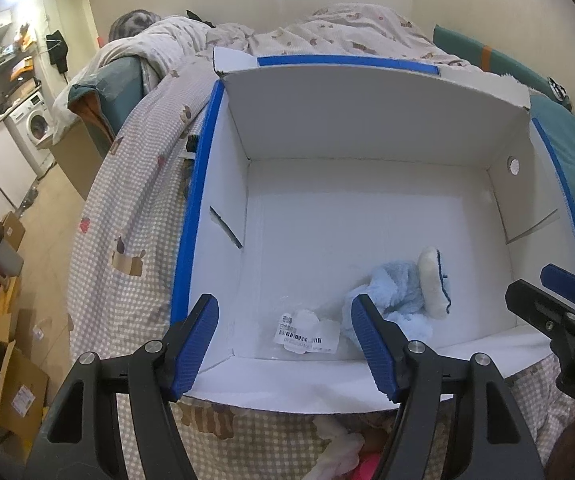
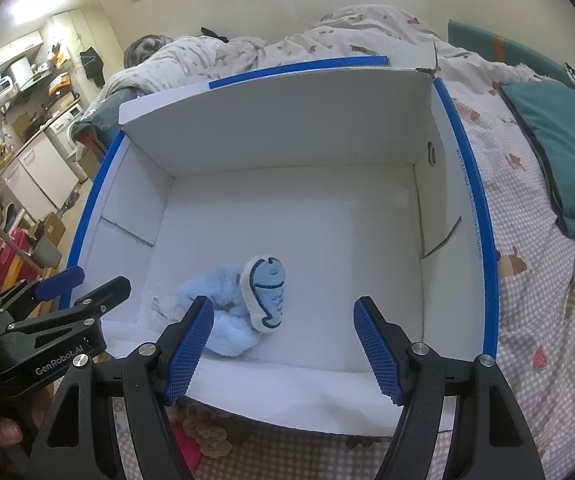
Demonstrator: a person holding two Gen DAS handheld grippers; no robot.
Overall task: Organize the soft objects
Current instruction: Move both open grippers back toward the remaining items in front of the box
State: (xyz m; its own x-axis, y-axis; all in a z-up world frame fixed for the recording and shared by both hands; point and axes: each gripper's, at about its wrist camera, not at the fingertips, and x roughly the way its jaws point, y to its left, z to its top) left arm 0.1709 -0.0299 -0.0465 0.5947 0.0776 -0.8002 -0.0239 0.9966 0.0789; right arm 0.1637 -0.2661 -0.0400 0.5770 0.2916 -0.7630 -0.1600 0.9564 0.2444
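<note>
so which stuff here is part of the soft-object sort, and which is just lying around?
Job:
- white box
- blue plush toy
- bagged white item
- left gripper, right gripper, both open

Lying about:
- teal pillow
- checked bedspread
- washing machine

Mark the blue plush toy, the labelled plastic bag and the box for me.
blue plush toy point(image 2: 265, 294): right wrist view, fish patch.
labelled plastic bag point(image 1: 305, 334): left wrist view, barcode label.
box point(image 2: 287, 128): right wrist view, far wall.
</note>
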